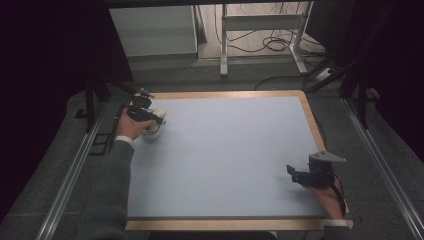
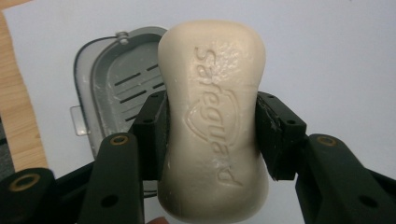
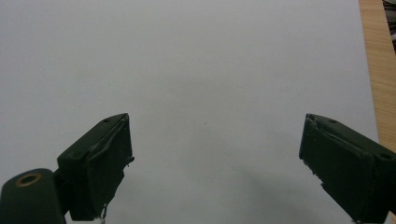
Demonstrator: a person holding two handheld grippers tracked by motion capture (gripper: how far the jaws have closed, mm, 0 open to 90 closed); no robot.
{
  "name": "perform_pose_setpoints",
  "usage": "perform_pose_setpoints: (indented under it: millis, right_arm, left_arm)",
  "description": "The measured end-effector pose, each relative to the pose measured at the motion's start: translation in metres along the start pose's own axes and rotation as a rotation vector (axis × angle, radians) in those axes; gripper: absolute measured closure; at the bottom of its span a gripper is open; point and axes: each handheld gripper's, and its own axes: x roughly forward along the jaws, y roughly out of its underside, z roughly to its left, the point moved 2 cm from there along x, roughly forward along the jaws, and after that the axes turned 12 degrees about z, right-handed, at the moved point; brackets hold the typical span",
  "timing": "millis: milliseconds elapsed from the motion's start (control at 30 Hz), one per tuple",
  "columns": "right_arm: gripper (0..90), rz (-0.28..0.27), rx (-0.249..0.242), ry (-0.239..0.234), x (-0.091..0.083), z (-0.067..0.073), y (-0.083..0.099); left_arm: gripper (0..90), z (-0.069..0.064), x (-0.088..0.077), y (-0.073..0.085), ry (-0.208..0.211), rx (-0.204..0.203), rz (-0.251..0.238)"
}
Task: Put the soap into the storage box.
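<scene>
A cream bar of soap [image 2: 212,121] with raised lettering is clamped at its waist between the two black jaws of my left gripper [image 2: 211,128], held above the table. Just behind it lies an open grey soap dish [image 2: 109,88] with drain slots, partly hidden by the soap. In the high view my left gripper [image 1: 150,116] sits at the table's far left, with the pale soap [image 1: 159,114] at its tip over the dish [image 1: 151,133]. My right gripper [image 3: 215,154] stands open, nothing between its jaws; in the high view the right gripper [image 1: 295,173] rests near the front right.
The table has a light blue top [image 1: 225,150] framed by a wooden rim [image 1: 312,125]. The wooden edge [image 2: 18,116] runs close to the left of the soap dish. Behind the table stand a white desk frame [image 1: 260,30] and loose cables on the floor.
</scene>
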Motion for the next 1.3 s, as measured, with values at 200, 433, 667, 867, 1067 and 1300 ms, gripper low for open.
perform_pose_setpoints:
  millis: [200,433,667,867,1067,1300]
  right_arm:
    - [9.2,0.002,0.004,-0.003,0.0,-0.001,0.0]
    - [9.2,0.01,0.003,0.005,0.001,-0.002,0.001]
    - [9.2,0.013,0.005,0.014,0.002,-0.002,0.001]
    - [9.2,0.013,0.004,0.017,0.003,-0.003,0.002]
    - [9.2,0.016,0.001,0.014,0.003,-0.001,0.001]
    - [9.2,0.012,0.002,0.015,0.001,-0.002,0.001]
  left_arm:
    - [49.4,0.007,0.008,-0.003,-0.005,-0.026,0.028]
    - [49.4,0.011,0.019,-0.004,-0.012,-0.052,0.041]
    - [49.4,0.018,0.027,-0.003,-0.024,-0.112,0.032]
    - [44.3,0.014,0.027,-0.003,-0.003,-0.094,0.004]
    - [37.8,0.002,0.016,-0.004,0.005,-0.058,-0.031]
    - [35.9,-0.007,0.004,0.001,0.01,-0.033,-0.069]
